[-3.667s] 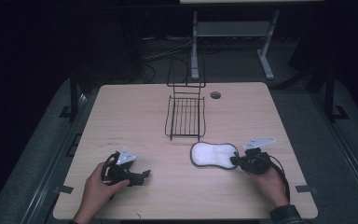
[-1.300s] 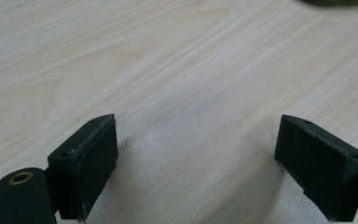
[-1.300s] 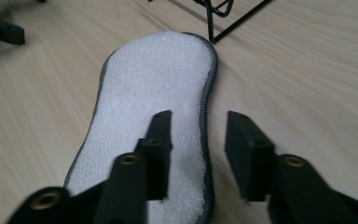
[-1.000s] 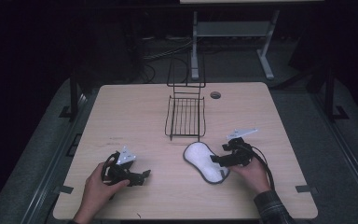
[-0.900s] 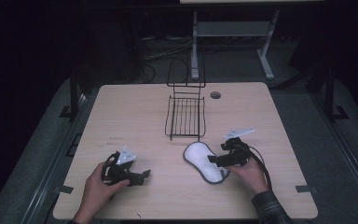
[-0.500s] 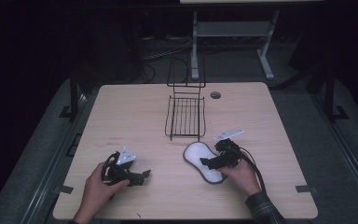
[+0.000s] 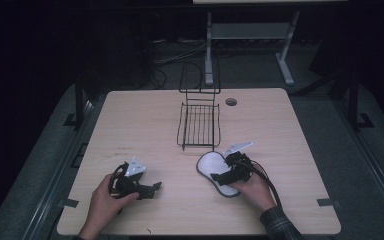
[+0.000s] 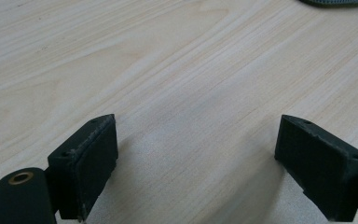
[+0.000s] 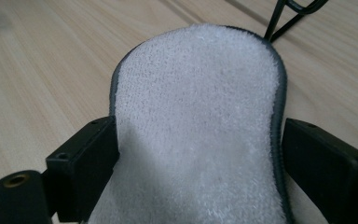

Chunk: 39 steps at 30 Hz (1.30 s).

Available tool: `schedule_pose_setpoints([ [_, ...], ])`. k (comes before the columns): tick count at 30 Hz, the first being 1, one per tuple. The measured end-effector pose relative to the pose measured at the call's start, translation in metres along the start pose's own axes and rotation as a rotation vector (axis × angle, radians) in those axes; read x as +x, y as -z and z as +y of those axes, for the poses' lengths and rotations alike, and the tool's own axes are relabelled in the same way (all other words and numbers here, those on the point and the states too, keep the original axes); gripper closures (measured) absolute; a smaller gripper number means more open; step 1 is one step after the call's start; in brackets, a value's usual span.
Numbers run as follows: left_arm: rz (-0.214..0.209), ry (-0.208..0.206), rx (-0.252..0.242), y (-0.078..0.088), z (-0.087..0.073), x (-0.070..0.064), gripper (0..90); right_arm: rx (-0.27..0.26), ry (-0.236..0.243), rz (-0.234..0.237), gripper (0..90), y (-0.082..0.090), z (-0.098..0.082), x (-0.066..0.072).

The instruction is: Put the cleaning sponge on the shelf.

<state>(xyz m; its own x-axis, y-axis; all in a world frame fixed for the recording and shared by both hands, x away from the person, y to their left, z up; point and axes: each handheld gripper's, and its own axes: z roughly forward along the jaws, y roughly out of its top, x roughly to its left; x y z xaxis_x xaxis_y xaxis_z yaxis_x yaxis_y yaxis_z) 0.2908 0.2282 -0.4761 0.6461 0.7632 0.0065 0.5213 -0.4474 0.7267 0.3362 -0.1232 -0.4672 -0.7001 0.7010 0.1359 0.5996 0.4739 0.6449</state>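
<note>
A: Start with the big picture. What is different from a few seconds back?

B: On the tabletop (image 7: pixel 130 115), the white insole (image 7: pixel 215 170) has swung round. It lay crosswise in front of the wire rack (image 7: pixel 199 122); now it lies lengthwise, toe toward the rack's near edge, just short of it.

A: And the right gripper (image 7: pixel 220 176)?

B: It has come in over the heel end. Its jaws have just been opening, and now stand wide with the insole between them, one on either side. I judge this a re-grip being set up, not yet a hold.

A: The left gripper (image 7: pixel 152 187)?

B: Unmoved, resting near the front-left of the tabletop, jaws apart on nothing.

A: What does the right gripper view add?

B: The fleecy top face of the insole (image 9: pixel 196 126), its dark edging, and a sliver of rack wire (image 9: pixel 284 14) beyond the toe. The high view cannot show how the jaws flank the edging. The left gripper view gives bare wood (image 8: pixel 177 84).
</note>
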Motion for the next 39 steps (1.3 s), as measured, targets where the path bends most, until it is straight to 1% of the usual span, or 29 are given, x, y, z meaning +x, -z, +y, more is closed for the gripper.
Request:
schedule_pose_setpoints([
  [4, 0.0, 0.0, 0.0, 0.0, 0.0, 0.0, 12.4, 0.009, 0.01, -0.007, 11.6, -0.001, 0.0, 0.001],
  [6, 0.0, 0.0, 0.0, 0.0, 0.0, 0.0, 12.4, 0.012, 0.005, -0.002, 12.1, -0.002, -0.001, 0.001],
  [10, 0.0, -0.001, 0.001, 0.0, 0.0, 0.0, 12.4, 0.018, 0.019, -0.011, 14.8, -0.002, -0.001, 0.003],
  [11, 0.0, -0.002, 0.001, 0.0, 0.0, 0.0, 12.4, 0.017, 0.023, -0.009, 16.6, -0.001, -0.001, 0.004],
  [17, 0.0, -0.004, 0.003, 0.0, 0.0, 0.0, 12.4, 0.018, 0.028, -0.001, 18.6, -0.001, 0.0, 0.003],
  [20, 0.0, -0.003, 0.003, 0.0, 0.0, 0.0, 12.4, 0.02, 0.023, 0.013, 20.0, 0.0, 0.0, 0.002],
  [28, 0.0, -0.003, 0.002, 0.0, 0.0, 0.0, 12.4, 0.011, 0.031, 0.017, 25.8, 0.005, 0.002, 0.001],
  [31, 0.0, -0.002, 0.002, 0.0, 0.0, 0.0, 12.4, 0.003, 0.028, 0.024, 29.6, 0.007, 0.002, 0.0],
  [35, 0.0, -0.002, 0.001, 0.0, 0.0, 0.0, 12.4, -0.018, 0.037, 0.029, 37.7, 0.013, 0.003, -0.001],
  [37, 0.0, -0.001, 0.001, 0.0, 0.0, 0.0, 12.4, -0.036, 0.035, 0.033, 43.0, 0.017, 0.003, -0.001],
  [39, 0.0, 0.001, 0.0, 0.0, 0.0, 0.0, 12.4, -0.045, 0.031, 0.039, 45.9, 0.02, 0.004, -0.001],
])
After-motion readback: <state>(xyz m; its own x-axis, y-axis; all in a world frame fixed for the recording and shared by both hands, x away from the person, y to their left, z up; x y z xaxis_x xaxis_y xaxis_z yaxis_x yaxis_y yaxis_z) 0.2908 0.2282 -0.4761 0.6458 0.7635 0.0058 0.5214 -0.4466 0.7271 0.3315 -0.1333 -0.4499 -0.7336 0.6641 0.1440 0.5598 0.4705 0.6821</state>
